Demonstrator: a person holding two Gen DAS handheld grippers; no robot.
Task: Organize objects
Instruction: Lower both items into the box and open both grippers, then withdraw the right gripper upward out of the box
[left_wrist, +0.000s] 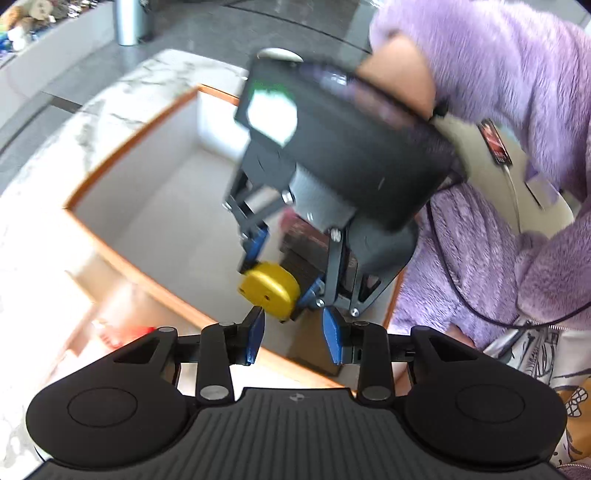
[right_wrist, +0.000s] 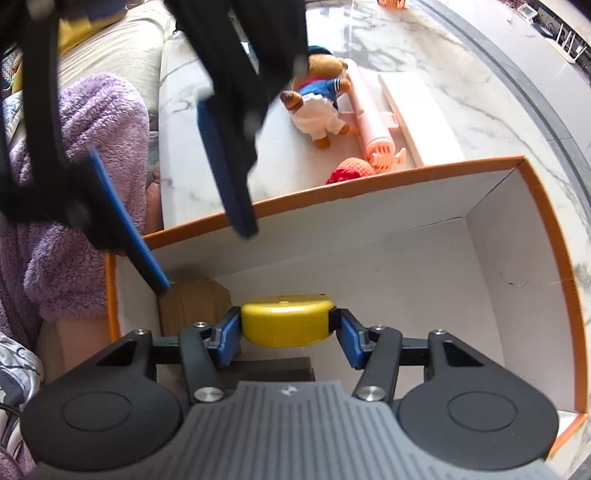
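Note:
My right gripper (right_wrist: 286, 332) is shut on a yellow rounded case (right_wrist: 286, 324) and holds it inside an orange-rimmed white box (right_wrist: 424, 168), near its left end. Below it lie a brown cardboard piece (right_wrist: 192, 301) and a dark block (right_wrist: 269, 369). In the left wrist view the right gripper (left_wrist: 280, 284) holds the yellow case (left_wrist: 269, 290) over the box (left_wrist: 129, 136). My left gripper (left_wrist: 293, 328) is open and empty, just above the box's near rim; its blue fingers (right_wrist: 225, 162) hang over the box in the right wrist view.
On the marble table (right_wrist: 461, 92) beyond the box lie a teddy bear in blue and white (right_wrist: 319, 105), a pink tube-shaped toy (right_wrist: 371, 114), a white lid (right_wrist: 417, 110) and a red and orange knitted toy (right_wrist: 351, 170). A person in purple fleece (left_wrist: 498, 92) stands close.

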